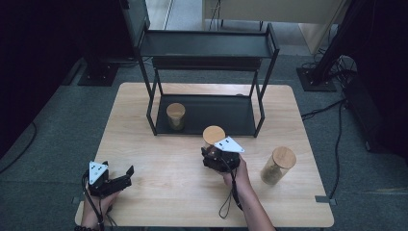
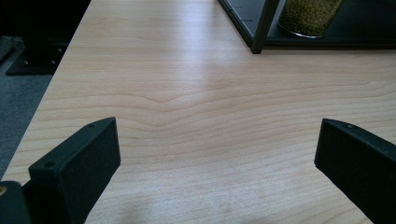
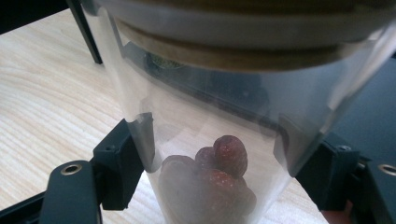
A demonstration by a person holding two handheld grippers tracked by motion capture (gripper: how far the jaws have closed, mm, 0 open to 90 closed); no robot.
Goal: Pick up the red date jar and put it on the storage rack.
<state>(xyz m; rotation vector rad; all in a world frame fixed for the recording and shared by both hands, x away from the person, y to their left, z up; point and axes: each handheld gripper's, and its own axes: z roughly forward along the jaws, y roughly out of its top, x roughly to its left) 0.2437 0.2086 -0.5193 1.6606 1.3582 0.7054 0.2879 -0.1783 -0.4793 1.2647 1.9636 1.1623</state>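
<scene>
Jaws of the right gripper (image 1: 217,150) press on both sides of a clear jar (image 3: 210,140) with a wooden lid and dark red fruit at the bottom. It is held just in front of the black shelf rack (image 1: 207,45), near the middle of the wooden table (image 1: 159,163). Left gripper (image 1: 126,174) rests at the near left corner, jaws spread wide over bare wood.

Black claws (image 1: 118,179), grey triangular plates, trailing black cables, bare forearms
</scene>
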